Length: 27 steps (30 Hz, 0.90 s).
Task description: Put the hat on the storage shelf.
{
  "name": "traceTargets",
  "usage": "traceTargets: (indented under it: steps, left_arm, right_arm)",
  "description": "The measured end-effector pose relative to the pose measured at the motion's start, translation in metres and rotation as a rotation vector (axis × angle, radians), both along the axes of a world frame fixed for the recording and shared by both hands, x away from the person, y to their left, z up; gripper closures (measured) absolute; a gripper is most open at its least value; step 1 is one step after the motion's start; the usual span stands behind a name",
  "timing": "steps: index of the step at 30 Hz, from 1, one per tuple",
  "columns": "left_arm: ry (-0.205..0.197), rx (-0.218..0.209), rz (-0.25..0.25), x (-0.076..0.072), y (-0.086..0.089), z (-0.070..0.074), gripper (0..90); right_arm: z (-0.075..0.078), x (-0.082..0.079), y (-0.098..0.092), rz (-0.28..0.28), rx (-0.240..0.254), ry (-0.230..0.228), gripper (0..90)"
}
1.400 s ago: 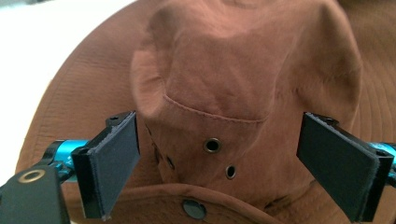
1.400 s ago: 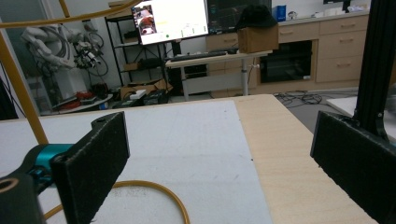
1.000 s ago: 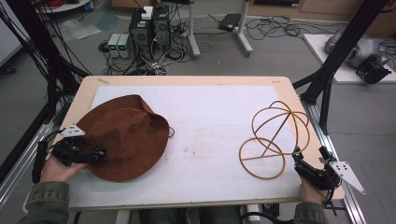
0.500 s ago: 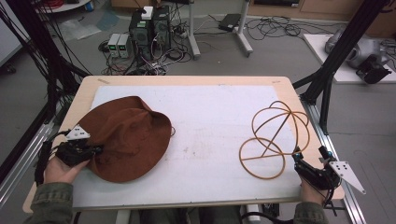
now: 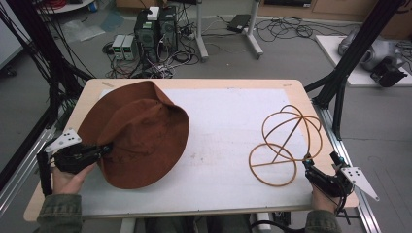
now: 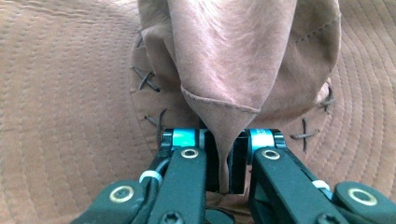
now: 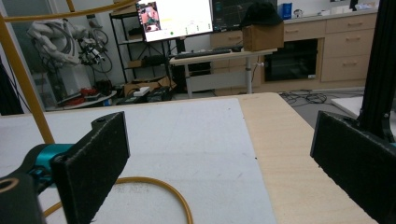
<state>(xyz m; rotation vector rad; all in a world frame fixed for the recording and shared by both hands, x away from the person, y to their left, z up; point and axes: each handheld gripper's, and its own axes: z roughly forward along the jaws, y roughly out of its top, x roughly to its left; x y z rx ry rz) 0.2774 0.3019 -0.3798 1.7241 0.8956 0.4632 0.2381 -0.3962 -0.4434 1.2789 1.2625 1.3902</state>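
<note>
Hat (image 5: 138, 133) lifted off white table (image 5: 223, 121)

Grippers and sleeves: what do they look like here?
Both grippers, left and right, are black with two jaws, teal bands near the tips and brass-coloured screws. Each carries a grey three-cornered plate and trails a black cable. The right's pads are black foam. The sleeves are olive green.

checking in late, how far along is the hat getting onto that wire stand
Done: the left tool is shut on the brown hat's brim, one side raised off the white mat. In hand: that lift. Left, if the hat is meant for it: carrying it to the bare wire stand. The right tool waits open beside the stand's base ring.
</note>
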Motion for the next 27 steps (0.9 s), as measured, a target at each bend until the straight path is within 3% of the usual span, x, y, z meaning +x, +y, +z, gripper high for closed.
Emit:
traceTargets:
  steps: [2, 3, 6, 7, 9, 10, 11, 14, 15, 21, 22, 23, 27]
  left_arm:
    - [-0.037, -0.056, -0.033, -0.001, -0.009, 0.008, 88.5]
    - [-0.074, -0.121, -0.072, -0.001, -0.019, 0.018, 88.5]
    - [-0.135, -0.207, -0.131, 0.000, -0.040, 0.034, 88.5]
    - [-0.135, -0.207, -0.131, 0.000, -0.040, 0.034, 88.5]
    - [-0.171, -0.247, -0.178, 0.002, -0.055, 0.046, 88.5]
    - [-0.200, -0.289, -0.227, 0.005, -0.071, 0.058, 88.5]
    - [-0.200, -0.289, -0.227, 0.005, -0.071, 0.058, 88.5]
    - [-0.235, -0.317, -0.299, 0.013, -0.102, 0.077, 88.4]
    - [-0.235, -0.317, -0.299, 0.013, -0.102, 0.077, 88.4]
    - [-0.243, -0.323, -0.374, 0.029, -0.147, 0.097, 88.3]
    - [-0.262, -0.332, -0.390, 0.032, -0.162, 0.104, 88.3]
    - [-0.262, -0.332, -0.390, 0.032, -0.162, 0.104, 88.3]
    - [-0.290, -0.391, -0.460, 0.042, -0.199, 0.118, 88.3]
  right_arm:
    - [0.000, 0.000, 0.000, 0.000, 0.000, 0.005, 3.8]
    - [0.000, 0.000, 0.001, 0.002, 0.003, 0.008, 3.8]
    - [0.000, 0.001, 0.001, 0.002, 0.002, 0.006, 3.8]
    - [0.000, 0.001, 0.001, 0.002, 0.002, 0.006, 3.8]
    - [0.000, 0.001, 0.001, 0.005, -0.001, 0.001, 3.8]
    - [0.000, 0.001, 0.001, 0.006, -0.001, 0.004, 3.8]
    - [0.000, 0.001, 0.001, 0.009, -0.002, 0.004, 3.8]
    - [-0.001, 0.001, 0.001, 0.012, 0.002, 0.008, 3.8]
    - [-0.001, 0.001, 0.001, 0.012, 0.003, 0.008, 3.8]
    - [-0.001, 0.001, 0.001, 0.015, 0.000, 0.002, 3.8]
    - [-0.001, 0.002, 0.001, 0.018, 0.001, 0.001, 3.8]
    - [-0.001, 0.002, 0.001, 0.018, 0.001, 0.001, 3.8]
    - [-0.001, 0.002, 0.001, 0.027, -0.004, 0.006, 3.8]
